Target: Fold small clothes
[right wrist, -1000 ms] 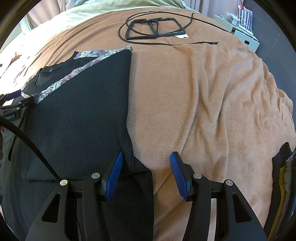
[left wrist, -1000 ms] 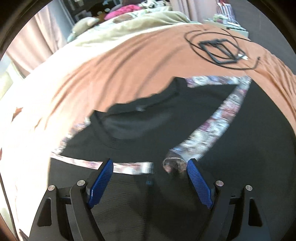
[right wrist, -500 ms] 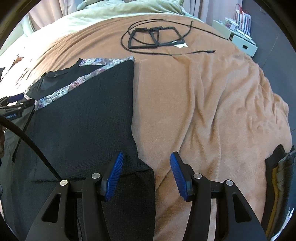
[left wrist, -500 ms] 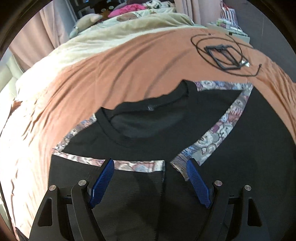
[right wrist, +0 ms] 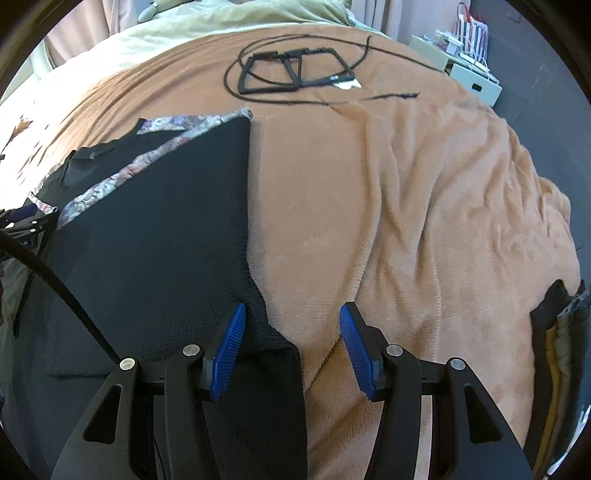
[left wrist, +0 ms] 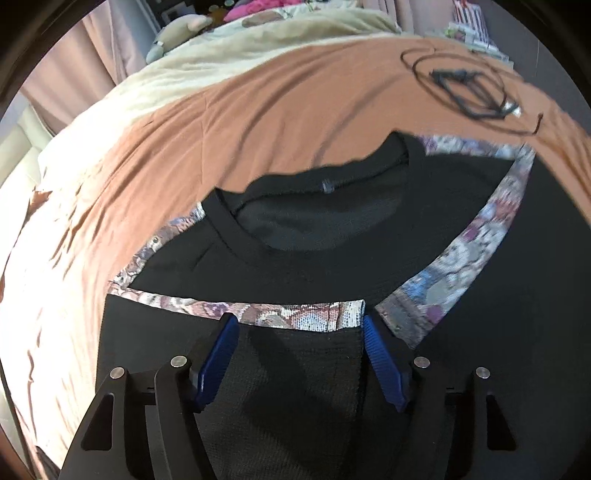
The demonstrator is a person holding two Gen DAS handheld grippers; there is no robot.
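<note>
A black shirt with patterned trim lies flat on the orange blanket, collar away from me. Its left sleeve is folded inward, and the patterned cuff lies across the shirt's front. My left gripper hangs just over that cuff with its jaws closing; the sleeve end sits between them and the pads are apart from it. In the right wrist view my right gripper stands open over the side edge of the shirt, one finger over black cloth, the other over blanket.
A black cable with two black frames lies on the blanket beyond the shirt. Folded clothes are stacked at the bed's right edge. A white drawer unit stands past the bed. A plush toy rests near the pillows.
The left gripper has drifted a little over the folded sleeve, and its jaws have narrowed around the cuff end. The right gripper has stayed put.
</note>
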